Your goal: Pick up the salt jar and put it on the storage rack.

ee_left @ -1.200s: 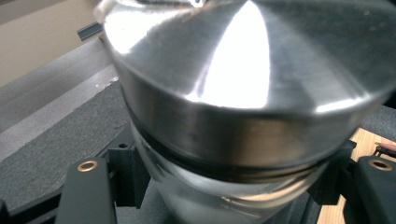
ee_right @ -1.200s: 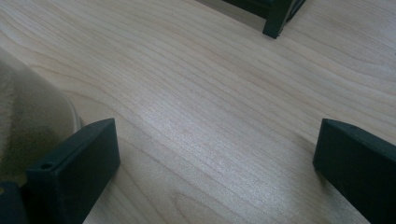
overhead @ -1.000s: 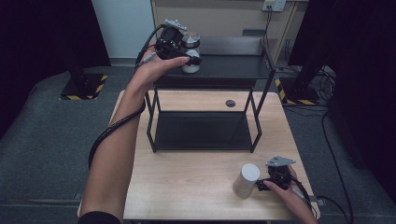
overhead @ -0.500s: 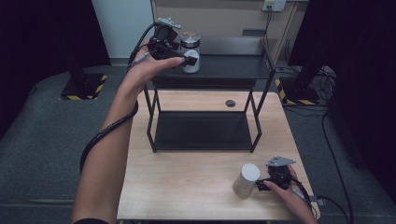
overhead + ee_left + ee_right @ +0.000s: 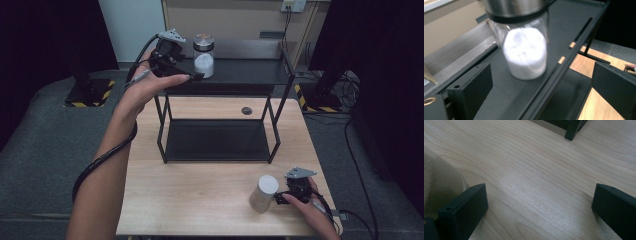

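Drawn back from the glass jar point(image 5: 203, 56) toward nine o'clock since the earlier frames, left gripper point(image 5: 192, 76) with jaws just spread wide and nothing between them, the jar left free. Standing upright on the top shelf point(image 5: 250, 71) of the black rack point(image 5: 276, 125), at twelve o'clock on the surface point(image 5: 200, 200), presumably set there for storage. At five o'clock, right gripper point(image 5: 278, 199) with jaws wide and empty beside the white canister point(image 5: 263, 192), likely poised to take it.
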The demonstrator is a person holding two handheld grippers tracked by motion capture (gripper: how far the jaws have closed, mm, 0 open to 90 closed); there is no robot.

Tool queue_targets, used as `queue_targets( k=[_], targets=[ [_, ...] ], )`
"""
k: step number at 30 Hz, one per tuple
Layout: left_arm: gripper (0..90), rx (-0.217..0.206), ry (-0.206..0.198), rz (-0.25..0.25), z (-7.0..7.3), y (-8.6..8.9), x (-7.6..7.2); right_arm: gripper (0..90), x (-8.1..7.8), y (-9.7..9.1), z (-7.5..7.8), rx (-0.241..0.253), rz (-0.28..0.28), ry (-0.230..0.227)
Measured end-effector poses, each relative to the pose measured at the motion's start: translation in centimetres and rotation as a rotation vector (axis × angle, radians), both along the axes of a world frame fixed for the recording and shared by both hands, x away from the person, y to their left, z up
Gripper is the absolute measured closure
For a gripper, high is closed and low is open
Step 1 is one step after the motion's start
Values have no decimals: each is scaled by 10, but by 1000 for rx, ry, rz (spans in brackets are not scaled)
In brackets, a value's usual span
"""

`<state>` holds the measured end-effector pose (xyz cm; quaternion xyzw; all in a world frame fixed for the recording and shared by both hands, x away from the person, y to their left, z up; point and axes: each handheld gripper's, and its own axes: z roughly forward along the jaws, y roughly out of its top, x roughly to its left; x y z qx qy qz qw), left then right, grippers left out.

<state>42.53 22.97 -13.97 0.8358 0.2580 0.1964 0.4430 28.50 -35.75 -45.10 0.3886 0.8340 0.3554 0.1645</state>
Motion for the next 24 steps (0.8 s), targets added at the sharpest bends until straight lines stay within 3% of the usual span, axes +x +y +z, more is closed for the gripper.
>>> queue_targets(
  k=[3,5,8,13,18,24],
  targets=[
    [41,3,-4,-48,-5,5,-3,14,0,0,0,0,0,0],
    [38,-33,13,-114,-13,12,-3,14,0,0,0,1,0,1],
    [41,15,-5,-147,-17,9,-11,14,0,0,0,1,1,1],
    [40,63,-3,-179,-32,3,-25,14,0,0,0,1,-1,3],
    [39,97,8,-212,-58,-4,-41,14,0,0,0,1,-1,3],
    [34,161,47,-217,-102,-24,-64,14,0,0,0,1,-1,2]
  ],
)
